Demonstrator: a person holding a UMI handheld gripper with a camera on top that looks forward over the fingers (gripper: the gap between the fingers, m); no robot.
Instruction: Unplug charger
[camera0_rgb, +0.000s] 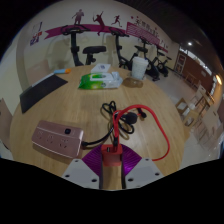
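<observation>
My gripper (110, 153) is shut on the charger (111, 168), an orange-brown block with a red top end that fills the space between the purple pads (92, 160). A red cable (124, 121) runs from the charger's top and loops ahead on the wooden table (160, 140), tangled with a black cable (150, 124). The pinkish power strip (58, 140) lies just left of the fingers. The charger is apart from it, and no plug shows in its sockets.
Beyond the cables lie a green-and-white packet (97, 78) and a white jug (139, 66). A dark flat laptop-like thing (40, 92) rests at the far left. A cardboard box (190, 107) stands at the right. Exercise bikes (92, 50) stand behind the table.
</observation>
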